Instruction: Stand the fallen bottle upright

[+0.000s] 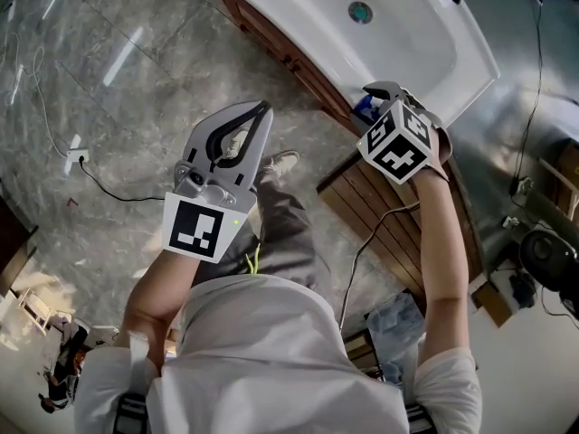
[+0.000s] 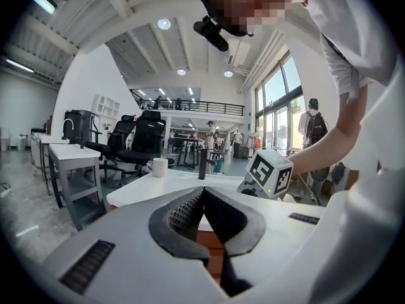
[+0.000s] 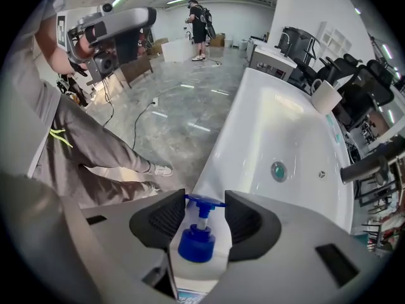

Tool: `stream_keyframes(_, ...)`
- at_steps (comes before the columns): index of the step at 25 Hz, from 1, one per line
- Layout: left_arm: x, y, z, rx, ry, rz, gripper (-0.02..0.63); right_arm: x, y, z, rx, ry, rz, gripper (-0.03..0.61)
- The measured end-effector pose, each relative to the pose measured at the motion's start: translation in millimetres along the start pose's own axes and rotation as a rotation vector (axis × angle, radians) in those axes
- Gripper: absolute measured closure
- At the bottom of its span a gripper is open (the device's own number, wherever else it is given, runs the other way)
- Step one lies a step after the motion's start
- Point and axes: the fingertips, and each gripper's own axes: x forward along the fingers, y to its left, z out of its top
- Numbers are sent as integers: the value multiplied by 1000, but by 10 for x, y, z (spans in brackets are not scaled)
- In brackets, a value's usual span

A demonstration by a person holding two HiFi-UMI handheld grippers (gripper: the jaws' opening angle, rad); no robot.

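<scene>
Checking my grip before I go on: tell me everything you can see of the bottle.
The bottle is white plastic with a blue pump and collar, blue print low on its body. It lies lengthwise in the right gripper, pads against both sides, pump pointing past the jaw tips toward the sink rim. Whether it rests on anything is hidden.

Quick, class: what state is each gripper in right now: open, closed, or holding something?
Left gripper: closed, empty.
Right gripper: closed on the bottle.
</scene>
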Motion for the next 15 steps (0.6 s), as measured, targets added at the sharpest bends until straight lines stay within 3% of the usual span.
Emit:
stream_keyframes(6, 27, -25, 33, 1, -1, -2, 595, -101, -22, 17, 3, -46, -40, 370)
stream_keyframes(15, 96, -185, 104, 17, -11, -35, 595, -560, -167, 25, 96, -205, -197, 371)
